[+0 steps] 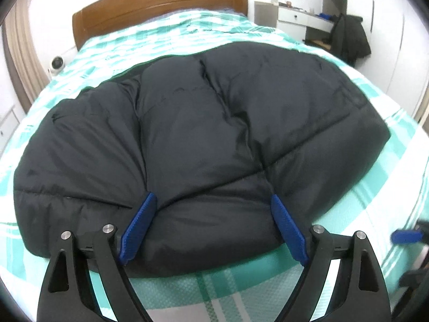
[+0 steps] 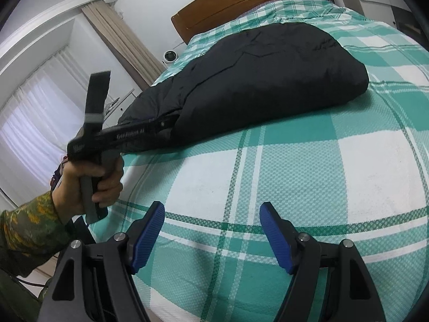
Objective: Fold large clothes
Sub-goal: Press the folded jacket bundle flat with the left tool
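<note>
At the left edge of the right wrist view, a hand (image 2: 88, 185) in a patterned sleeve (image 2: 29, 230) is holding the left gripper (image 1: 211, 225), whose spread tongs are pushing against the near edge of the black puffer jacket (image 1: 198, 134); a roll of padding is sitting between the blue pads (image 1: 140, 228) without being pinched. The jacket is lying folded into a thick bundle across the middle of the green checked bedspread (image 2: 295, 174), below the wooden headboard (image 1: 161, 2). It looks soft, puffy and light, with a slick shell that will probably spring back and slide, so a deep bite on a quilted seam or the folded near edge seems safest. Further right, the right gripper (image 2: 211, 230) is hovering with tongs spread over bare bedspread, well apart from the jacket. Only the left wrist view is showing the jacket's quilting close up and the desk (image 1: 300, 18); only the right one is showing the hand and the bundle's low side profile.
</note>
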Demonstrator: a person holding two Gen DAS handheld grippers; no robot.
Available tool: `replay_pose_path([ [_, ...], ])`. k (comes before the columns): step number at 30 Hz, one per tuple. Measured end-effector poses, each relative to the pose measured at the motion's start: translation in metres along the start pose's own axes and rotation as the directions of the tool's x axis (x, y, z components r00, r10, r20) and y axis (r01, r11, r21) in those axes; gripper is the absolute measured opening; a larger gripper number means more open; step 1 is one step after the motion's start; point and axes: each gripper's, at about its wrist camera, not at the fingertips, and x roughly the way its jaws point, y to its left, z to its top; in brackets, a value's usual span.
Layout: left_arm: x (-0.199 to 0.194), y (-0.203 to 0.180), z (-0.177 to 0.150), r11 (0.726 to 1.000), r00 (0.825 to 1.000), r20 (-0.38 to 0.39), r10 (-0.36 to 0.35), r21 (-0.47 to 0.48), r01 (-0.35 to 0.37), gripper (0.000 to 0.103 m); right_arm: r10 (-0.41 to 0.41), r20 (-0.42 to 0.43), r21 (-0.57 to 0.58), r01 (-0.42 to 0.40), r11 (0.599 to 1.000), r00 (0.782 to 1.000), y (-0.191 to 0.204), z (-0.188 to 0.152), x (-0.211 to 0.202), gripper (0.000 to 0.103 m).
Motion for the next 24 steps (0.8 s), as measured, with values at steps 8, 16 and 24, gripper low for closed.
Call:
replay_pose_path([
  [8,0.015,0.000,-0.006,1.000,1.000,0.000,-0.001,0.020,0.001,0.090,0.004,0.001,-0.006,-0.004,1.000,1.000,0.000,-0.001,0.003,0.075],
  [16,0.017,0.000,-0.009,0.999,1.000,0.009,0.010,0.044,-0.010,0.093,-0.002,-0.001,-0.015,0.002,1.000,1.000,0.002,0.000,0.003,0.075],
  [24,0.015,-0.001,-0.010,0.999,1.000,0.013,0.008,0.050,-0.008,0.094,-0.005,-0.003,-0.015,0.005,1.000,1.000,0.002,-0.001,0.002,0.075],
])
